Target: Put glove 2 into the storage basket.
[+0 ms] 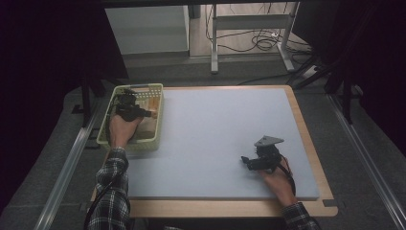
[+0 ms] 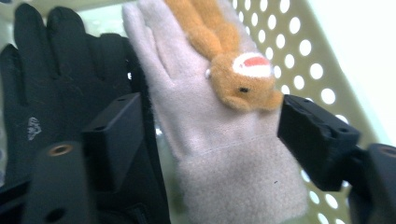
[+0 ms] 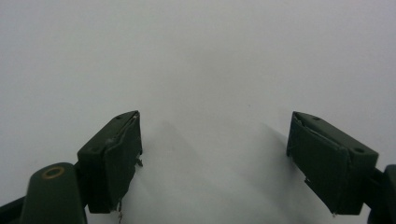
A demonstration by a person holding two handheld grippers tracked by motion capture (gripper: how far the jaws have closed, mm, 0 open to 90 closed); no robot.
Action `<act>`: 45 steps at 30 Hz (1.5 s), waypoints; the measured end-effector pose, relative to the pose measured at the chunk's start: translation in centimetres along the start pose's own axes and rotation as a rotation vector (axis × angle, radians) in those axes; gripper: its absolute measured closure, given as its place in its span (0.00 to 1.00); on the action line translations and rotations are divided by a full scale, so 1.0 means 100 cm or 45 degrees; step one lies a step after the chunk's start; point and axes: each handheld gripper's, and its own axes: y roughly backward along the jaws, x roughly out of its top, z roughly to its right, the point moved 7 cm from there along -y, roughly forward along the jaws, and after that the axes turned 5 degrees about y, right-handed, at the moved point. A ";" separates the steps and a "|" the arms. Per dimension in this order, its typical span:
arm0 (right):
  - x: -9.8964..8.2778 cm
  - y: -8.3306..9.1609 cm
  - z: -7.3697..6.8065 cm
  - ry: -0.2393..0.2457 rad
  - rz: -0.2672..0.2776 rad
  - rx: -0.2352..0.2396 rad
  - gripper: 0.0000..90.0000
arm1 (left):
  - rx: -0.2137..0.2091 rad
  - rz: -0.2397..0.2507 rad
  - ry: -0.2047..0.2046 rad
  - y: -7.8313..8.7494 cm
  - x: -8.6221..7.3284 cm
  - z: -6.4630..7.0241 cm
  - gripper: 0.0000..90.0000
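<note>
The left gripper [image 1: 125,103] reaches into the pale perforated basket [image 1: 154,89] at the table's far left corner. Its jaws stand apart on either side of a beige fleece glove [image 2: 219,154] bearing an orange plush animal [image 2: 233,70]; whether they touch it cannot be told. A black glove [image 2: 60,88] lies beside it. The right gripper [image 1: 246,160] rests over the bare grey mat [image 1: 215,129], jaws wide apart, holding nothing.
</note>
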 end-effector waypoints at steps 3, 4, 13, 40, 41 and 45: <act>0.000 0.000 0.000 0.002 0.000 -0.001 0.20 | -0.006 0.020 -0.024 0.004 -0.001 0.000 0.19; 0.000 0.000 0.000 0.003 0.001 -0.002 0.20 | -0.006 0.026 -0.032 0.005 -0.001 0.000 0.17; 0.000 0.000 0.000 0.007 -0.001 -0.005 0.20 | -0.011 0.085 -0.080 0.016 -0.006 -0.002 0.10; 0.000 0.001 -0.001 0.008 0.000 -0.011 0.20 | -0.101 0.175 -0.164 0.037 -0.037 -0.002 0.04; 0.000 0.001 -0.001 0.008 0.000 -0.012 0.20 | -0.104 0.177 -0.171 0.038 -0.038 -0.002 0.04; 0.000 0.001 -0.001 0.009 0.000 -0.013 0.20 | -0.115 0.194 -0.175 0.042 -0.042 0.000 0.04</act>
